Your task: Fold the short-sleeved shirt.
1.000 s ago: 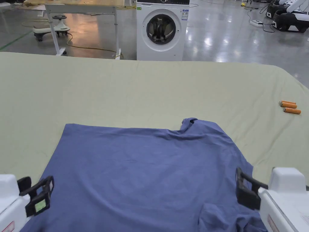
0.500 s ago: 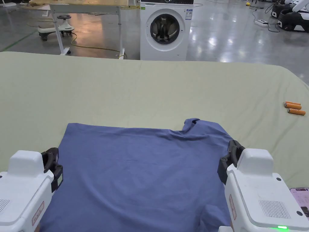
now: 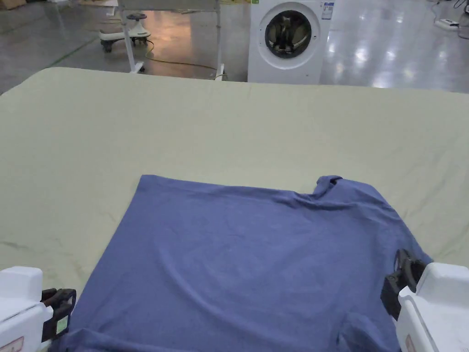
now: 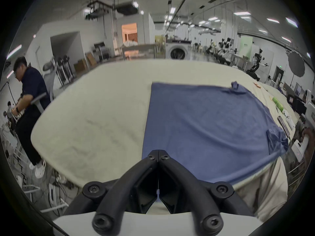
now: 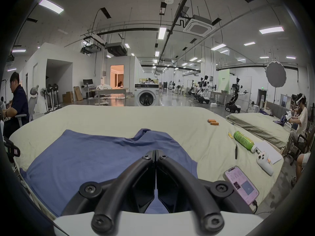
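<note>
Shirt (image 3: pixel 247 256), blue and short-sleeved, spread nearly flat on pale green bed cover (image 3: pixel 229 133), near edge hanging over the side toward the camera, small collar bump at far right corner

Left gripper (image 4: pixel 158 152) at near left corner of the cloth, jaws pressed together tip to tip in left gripper view; tips over the left edge of the fabric, whether any cloth is pinched between them cannot be told; in head view just the black jaw ends (image 3: pixel 57 307) beside the shirt's left hem

Right gripper (image 5: pixel 155 152) at near right side, jaws likewise closed against each other, poised over blue fabric; a grip on the cloth cannot be told; in head view black jaws (image 3: pixel 403 279) touching or just over the shirt's right edge near a folded-under sleeve

Off to the right on the cover: phone (image 5: pixel 241 185) with lit screen nearest, then white controller (image 5: pixel 265 163), green bottle (image 5: pixel 242 140) lying on its side, three orange cylinders (image 5: pixel 213 121) farther back

Beyond the bed: shiny grey floor, white washing machine (image 3: pixel 287 39) with round door, table legs and cable to its left
</note>
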